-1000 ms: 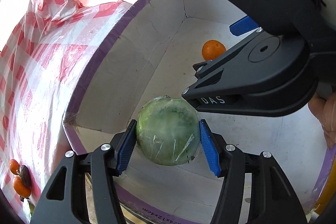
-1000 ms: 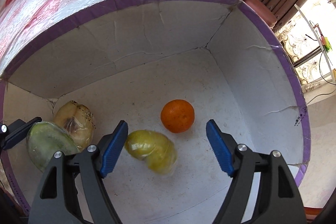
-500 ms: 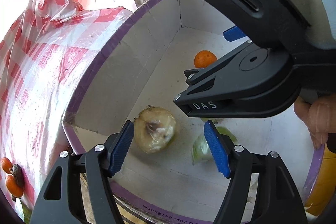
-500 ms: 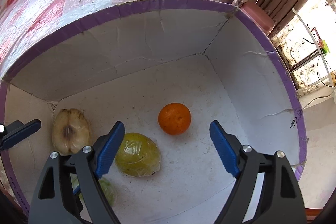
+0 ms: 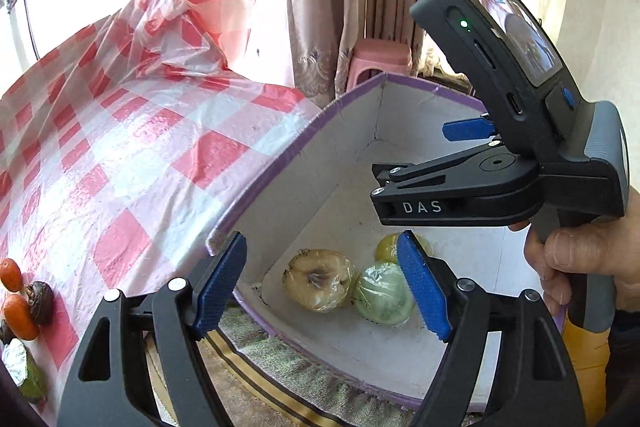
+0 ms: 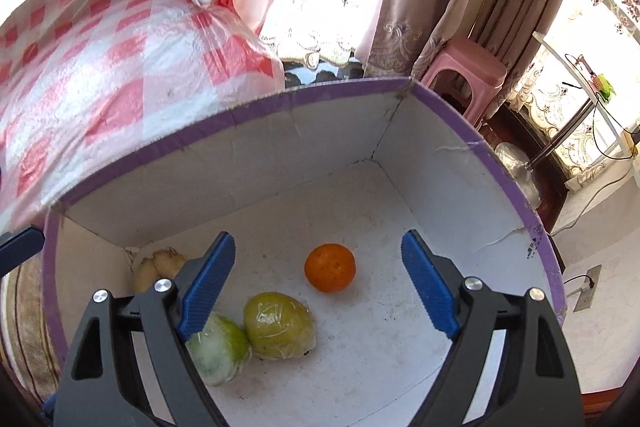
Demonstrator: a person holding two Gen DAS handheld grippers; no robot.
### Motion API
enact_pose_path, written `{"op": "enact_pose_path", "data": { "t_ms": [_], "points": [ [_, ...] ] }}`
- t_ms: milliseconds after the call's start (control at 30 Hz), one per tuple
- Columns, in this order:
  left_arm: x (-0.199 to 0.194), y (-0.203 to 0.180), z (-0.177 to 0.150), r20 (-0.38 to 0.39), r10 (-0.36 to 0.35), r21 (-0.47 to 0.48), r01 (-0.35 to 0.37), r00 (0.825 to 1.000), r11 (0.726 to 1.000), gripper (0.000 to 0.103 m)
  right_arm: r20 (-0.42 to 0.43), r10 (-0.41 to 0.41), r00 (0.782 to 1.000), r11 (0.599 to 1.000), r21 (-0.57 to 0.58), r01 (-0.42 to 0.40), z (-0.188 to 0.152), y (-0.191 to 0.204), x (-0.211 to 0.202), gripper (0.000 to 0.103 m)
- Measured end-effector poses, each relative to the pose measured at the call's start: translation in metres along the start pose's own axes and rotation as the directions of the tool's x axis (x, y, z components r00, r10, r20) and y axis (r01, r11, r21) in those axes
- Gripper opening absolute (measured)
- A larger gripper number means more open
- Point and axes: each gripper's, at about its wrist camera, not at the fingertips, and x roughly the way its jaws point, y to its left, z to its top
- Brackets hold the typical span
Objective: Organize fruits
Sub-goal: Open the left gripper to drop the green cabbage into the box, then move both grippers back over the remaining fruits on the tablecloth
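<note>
Sunlit curtains and a pink stool (image 6: 464, 67) stand behind a table under a red-and-white checked plastic cloth (image 5: 132, 147), with a purple-rimmed white box (image 6: 500, 179) set against its edge.

Four fruits lie on the box floor. In the right wrist view, the orange (image 6: 330, 268) sits alone near centre. A plastic-wrapped yellow-green fruit (image 6: 279, 325) lies at 7 o'clock from it, its long axis running roughly 10 to 4 o'clock. Touching that one at its 8 o'clock is a wrapped pale green fruit (image 6: 218, 349), partly hidden by a finger. A wrapped tan fruit (image 5: 318, 279) rests in the near corner; in the left wrist view its dark stem dimple faces the camera.

Left gripper (image 5: 326, 287) hangs above the box's near corner, jaws spread wide and released, framing the tan and pale green fruits without touching either. Right gripper (image 6: 316, 287) is likewise spread and holding nothing, above the box floor with the orange between its fingers.

On the cloth at 9 o'clock of the left view lie small orange fruits (image 5: 18, 311) and a dark round one (image 5: 40, 301).
</note>
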Motion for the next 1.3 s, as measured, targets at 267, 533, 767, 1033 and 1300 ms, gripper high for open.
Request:
{"op": "enact_pose_path", "data": {
  "t_ms": [267,533,767,1033,1300],
  "points": [
    [-0.035,0.039,-0.004,0.097,0.063,-0.119,-0.052,0.993,0.992,0.076,0.131,0.064,0.989,0.996,0.060,-0.072,0.012,0.003,-0.042,0.085],
    [-0.080,0.079,-0.026,0.137,0.173,-0.219,-0.141,0.975,0.965,0.076,0.173,0.146,0.974,0.989,0.008,-0.150,0.012,0.042,-0.061,0.085],
    [-0.111,0.117,-0.052,0.139,0.243,-0.319,-0.188,0.960,0.929,0.075,0.177,0.229,0.957,0.973,-0.024,-0.228,0.008,0.078,-0.068,0.085],
    [-0.144,0.150,-0.086,0.144,0.299,-0.413,-0.217,0.943,0.885,0.074,0.164,0.321,0.933,0.946,-0.099,-0.308,0.000,0.129,-0.078,0.085],
    [-0.183,0.195,-0.128,0.104,0.388,-0.530,-0.279,0.916,0.801,0.067,0.129,0.437,0.890,0.890,-0.209,-0.406,-0.017,0.195,-0.094,0.085]
  ]
}}
